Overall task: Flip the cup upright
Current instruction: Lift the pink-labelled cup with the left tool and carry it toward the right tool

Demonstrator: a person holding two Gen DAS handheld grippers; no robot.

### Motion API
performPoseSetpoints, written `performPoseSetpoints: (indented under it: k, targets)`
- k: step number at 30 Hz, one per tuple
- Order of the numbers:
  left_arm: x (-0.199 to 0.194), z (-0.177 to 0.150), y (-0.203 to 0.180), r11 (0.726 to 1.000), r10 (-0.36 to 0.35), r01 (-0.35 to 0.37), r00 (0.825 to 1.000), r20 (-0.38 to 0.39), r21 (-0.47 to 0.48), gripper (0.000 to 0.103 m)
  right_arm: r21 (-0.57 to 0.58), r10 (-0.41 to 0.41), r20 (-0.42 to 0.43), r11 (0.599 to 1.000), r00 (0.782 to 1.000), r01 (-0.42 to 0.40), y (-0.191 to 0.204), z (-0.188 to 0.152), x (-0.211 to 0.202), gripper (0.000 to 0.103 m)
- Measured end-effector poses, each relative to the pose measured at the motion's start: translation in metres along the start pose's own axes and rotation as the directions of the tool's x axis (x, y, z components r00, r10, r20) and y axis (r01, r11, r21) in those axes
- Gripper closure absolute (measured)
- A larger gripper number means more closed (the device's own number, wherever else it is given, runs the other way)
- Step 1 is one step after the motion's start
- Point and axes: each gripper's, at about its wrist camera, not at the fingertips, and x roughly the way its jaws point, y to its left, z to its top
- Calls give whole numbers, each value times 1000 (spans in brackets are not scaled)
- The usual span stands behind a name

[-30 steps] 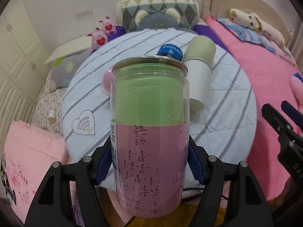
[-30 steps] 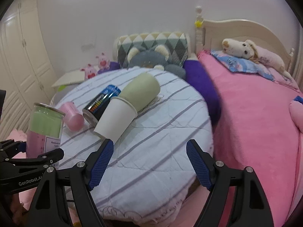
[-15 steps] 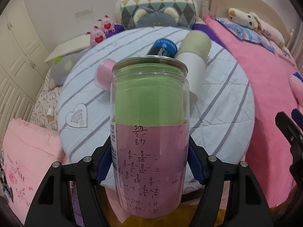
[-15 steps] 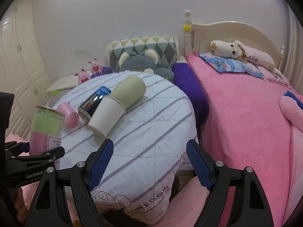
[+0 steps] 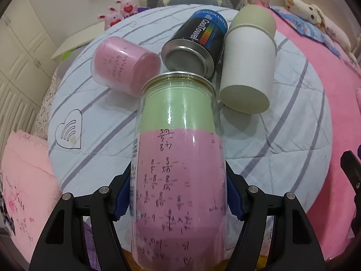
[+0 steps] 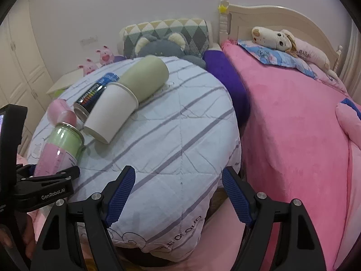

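Note:
My left gripper (image 5: 179,194) is shut on a clear cup lined with green and pink paper (image 5: 180,158), held tilted over the near left of the round table; it also shows in the right wrist view (image 6: 59,151). A white paper cup (image 5: 247,65) lies on its side in front of it, nested with a green cup (image 5: 255,17); both show in the right wrist view, the white cup (image 6: 110,113) and the green cup (image 6: 146,76). My right gripper (image 6: 178,196) is open and empty above the table's near edge.
A pink cup (image 5: 125,64) and a black and blue can (image 5: 196,43) lie on their sides on the striped tablecloth (image 5: 282,135). A pink bed (image 6: 293,124) with soft toys stands right of the table. Cushions sit behind it.
My left gripper has moved forward over the table with the clear cup and tilted it toward the lying cups. My right gripper has come closer to the table's near edge.

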Motion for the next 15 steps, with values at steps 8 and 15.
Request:
performPoseSetpoints:
  k: [8,15]
  targets:
    - [-1,-1,-1,1000,13,-13,1000,9,16,9,4,-5,-18,1000,1000,5,0,0,2,22]
    - [-8,-4,-6,999,7,-8,1000,18,31,9,7,-6,-15,1000,1000,6,0,1,-1,22]
